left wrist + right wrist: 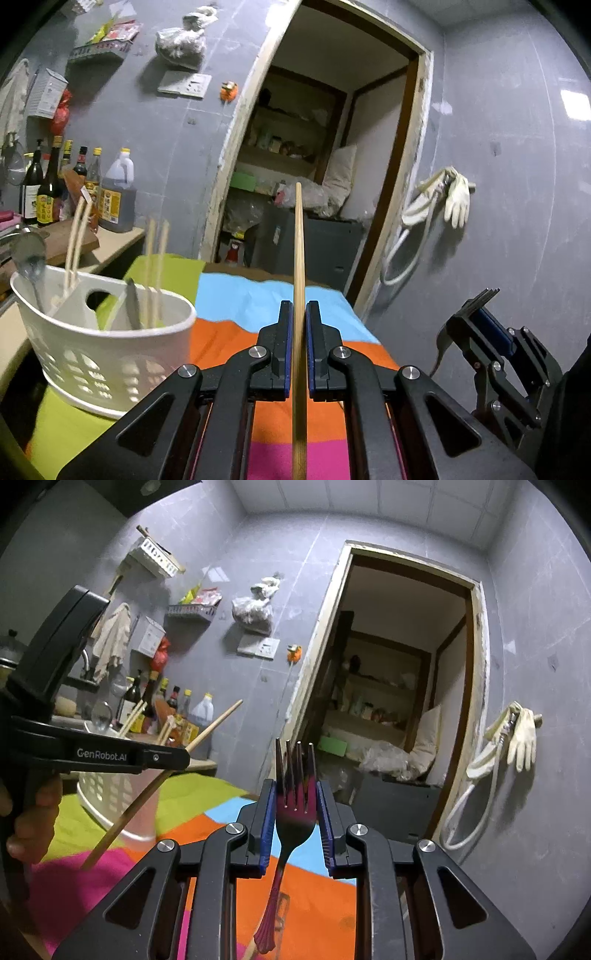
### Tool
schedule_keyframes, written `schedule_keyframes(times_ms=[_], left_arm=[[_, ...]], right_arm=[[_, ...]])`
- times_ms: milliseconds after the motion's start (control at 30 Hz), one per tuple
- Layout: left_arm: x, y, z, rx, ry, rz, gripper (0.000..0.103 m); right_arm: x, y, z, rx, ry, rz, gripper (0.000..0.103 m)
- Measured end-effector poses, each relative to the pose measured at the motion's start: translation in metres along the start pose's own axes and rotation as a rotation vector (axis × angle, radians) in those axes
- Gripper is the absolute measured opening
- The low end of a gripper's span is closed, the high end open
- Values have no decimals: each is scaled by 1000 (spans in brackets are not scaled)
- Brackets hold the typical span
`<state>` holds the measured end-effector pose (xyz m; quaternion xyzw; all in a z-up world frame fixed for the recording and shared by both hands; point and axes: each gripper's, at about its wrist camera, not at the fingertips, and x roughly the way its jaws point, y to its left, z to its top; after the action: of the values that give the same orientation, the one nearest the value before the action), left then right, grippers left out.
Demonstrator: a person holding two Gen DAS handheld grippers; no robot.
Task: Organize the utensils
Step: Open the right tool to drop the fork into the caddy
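My left gripper (298, 314) is shut on a single wooden chopstick (299, 258), held upright above the table; it also shows in the right wrist view (177, 757) with the chopstick (214, 723). My right gripper (295, 797) is shut on a metal fork (295, 775), tines up, and shows at the right of the left wrist view (476, 306). A white perforated utensil basket (110, 343) stands to the left, holding several chopsticks (155, 266), a spoon (29, 254) and another utensil. It also shows in the right wrist view (107, 790).
The table carries a striped cloth (236, 295) of green, blue, orange and pink. A counter with sauce bottles (114, 192) is at the back left. An open doorway (332, 166) to a storeroom is straight ahead. Gloves (454, 199) hang on the right wall.
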<state>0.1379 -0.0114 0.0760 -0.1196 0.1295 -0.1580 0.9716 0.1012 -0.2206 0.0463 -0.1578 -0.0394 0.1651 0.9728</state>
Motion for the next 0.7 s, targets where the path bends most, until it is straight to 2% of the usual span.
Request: schedule_keyframes(times_ms=[200, 233, 433, 567, 600, 633, 667, 700], left_arm=[[-18, 31, 34, -31, -69, 36, 4], [-22, 38, 41, -37, -83, 43, 4], [-41, 78, 67, -54, -146, 120, 4], [-50, 102, 66, -88, -150, 147, 4], [-51, 106, 64, -95, -147, 147, 4], [-52, 109, 61, -101, -141, 147, 4], [-53, 110, 56, -107, -135, 145, 4], [-55, 111, 53, -112, -134, 142, 4]], right_arm=[[16, 7, 25, 2, -51, 41, 18], [19, 9, 29, 3, -60, 44, 6], [42, 25, 59, 21, -107, 112, 4], [57, 29, 61, 70, -70, 174, 4], [61, 28, 59, 95, -43, 186, 4], [73, 22, 50, 163, 39, 215, 4], [73, 22, 50, 163, 39, 215, 5], [80, 17, 43, 202, 99, 229, 5]])
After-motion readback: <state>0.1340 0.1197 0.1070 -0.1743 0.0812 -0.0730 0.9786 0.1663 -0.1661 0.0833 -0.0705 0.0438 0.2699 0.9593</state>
